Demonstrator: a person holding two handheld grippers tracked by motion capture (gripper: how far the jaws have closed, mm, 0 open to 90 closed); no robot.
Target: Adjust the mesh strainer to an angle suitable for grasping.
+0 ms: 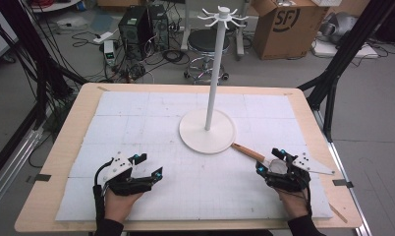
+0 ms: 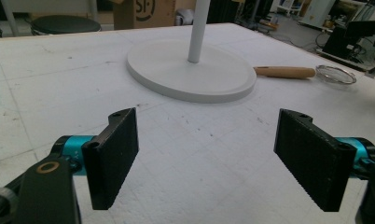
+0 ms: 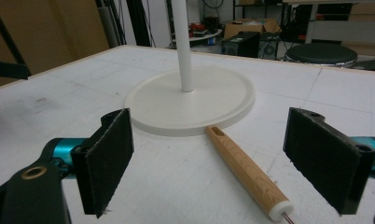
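In the high view the round wire-mesh bowl of the wooden-handled strainer (image 1: 276, 166) lies mostly under the right gripper (image 1: 269, 161); in the right gripper view its pale wooden handle (image 3: 245, 171) runs off the bottom edge, the bowl cut away; the tall white hook stand (image 2: 193, 70) loses its top at both gripper views' upper edges.

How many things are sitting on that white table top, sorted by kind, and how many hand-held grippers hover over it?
White stand with hooked top: 1
Wooden-handled strainer: 1
Hand-held grippers, left gripper and right gripper, both with jaws open: 2
Total: 4
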